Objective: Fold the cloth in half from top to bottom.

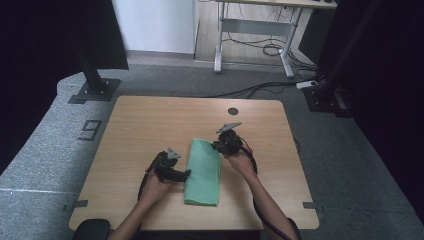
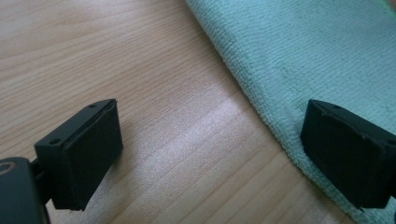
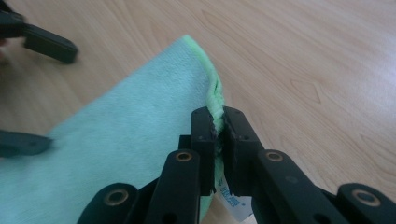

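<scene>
A folded green towel (image 1: 203, 172) lies lengthwise on the wooden table (image 1: 140, 125), in front of the person. My right gripper (image 1: 216, 146) is at the towel's far right edge, shut on the towel's hem (image 3: 215, 100), which is pinched between the two black pads (image 3: 204, 128) with a white label (image 3: 233, 203) hanging below. My left gripper (image 1: 187, 174) rests low at the towel's left edge, midway along it. Its jaws stand wide open, one pad (image 2: 88, 149) over bare wood and the other pad (image 2: 350, 154) over the towel's border (image 2: 280, 130).
A dark round grommet (image 1: 233, 111) sits in the table near its far edge. Black frame posts (image 1: 92, 75) stand on the grey floor behind the table's far corners, and a desk with cables (image 1: 265, 47) stands farther back.
</scene>
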Action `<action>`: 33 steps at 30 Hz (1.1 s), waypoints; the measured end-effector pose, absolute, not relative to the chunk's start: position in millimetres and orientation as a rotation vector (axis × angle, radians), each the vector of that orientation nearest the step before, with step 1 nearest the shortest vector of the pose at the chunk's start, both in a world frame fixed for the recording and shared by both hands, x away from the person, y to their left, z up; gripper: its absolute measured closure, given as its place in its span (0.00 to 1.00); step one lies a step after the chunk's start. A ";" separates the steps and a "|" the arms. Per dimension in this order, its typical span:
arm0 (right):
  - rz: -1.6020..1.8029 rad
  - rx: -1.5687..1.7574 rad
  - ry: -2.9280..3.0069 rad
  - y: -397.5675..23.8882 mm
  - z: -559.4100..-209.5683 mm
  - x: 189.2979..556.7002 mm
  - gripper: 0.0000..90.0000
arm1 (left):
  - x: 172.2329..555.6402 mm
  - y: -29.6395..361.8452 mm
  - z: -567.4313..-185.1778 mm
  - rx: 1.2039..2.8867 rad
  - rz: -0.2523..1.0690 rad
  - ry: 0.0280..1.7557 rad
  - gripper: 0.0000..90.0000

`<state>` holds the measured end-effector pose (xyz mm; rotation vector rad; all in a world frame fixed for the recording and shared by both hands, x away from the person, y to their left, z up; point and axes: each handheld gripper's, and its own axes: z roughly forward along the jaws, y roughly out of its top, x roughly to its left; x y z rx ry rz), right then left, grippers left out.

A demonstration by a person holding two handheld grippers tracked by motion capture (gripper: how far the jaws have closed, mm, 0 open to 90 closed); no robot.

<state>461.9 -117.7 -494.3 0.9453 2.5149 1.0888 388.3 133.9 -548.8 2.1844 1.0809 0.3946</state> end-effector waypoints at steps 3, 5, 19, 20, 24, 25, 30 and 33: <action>1.123 0.908 2.507 -119.9 -485.3 453.4 0.92 | 388.2 133.9 -548.7 2.185 0.395 1.082 0.06; 1.138 0.894 2.504 -121.3 -479.3 447.0 0.92 | 388.1 133.8 -548.7 2.185 0.395 1.083 0.06; 1.229 0.762 2.508 -129.4 -455.7 396.5 0.92 | 387.5 133.3 -548.8 2.180 0.402 1.093 0.06; 1.231 0.755 2.509 -130.0 -455.3 393.1 0.92 | 387.5 133.3 -548.8 2.180 0.402 1.093 0.06; 1.241 0.731 2.520 -132.7 -455.6 380.3 0.92 | 387.5 133.4 -548.8 2.181 0.402 1.093 0.06; 1.244 0.726 2.523 -133.6 -456.1 377.2 0.92 | 387.5 133.4 -548.8 2.181 0.401 1.092 0.06; 1.256 0.716 2.544 -137.2 -462.5 361.4 0.92 | 387.5 133.5 -548.7 2.181 0.401 1.093 0.06; 1.258 0.722 2.571 -139.3 -475.1 350.2 0.92 | 387.4 133.4 -548.7 2.181 0.401 1.094 0.06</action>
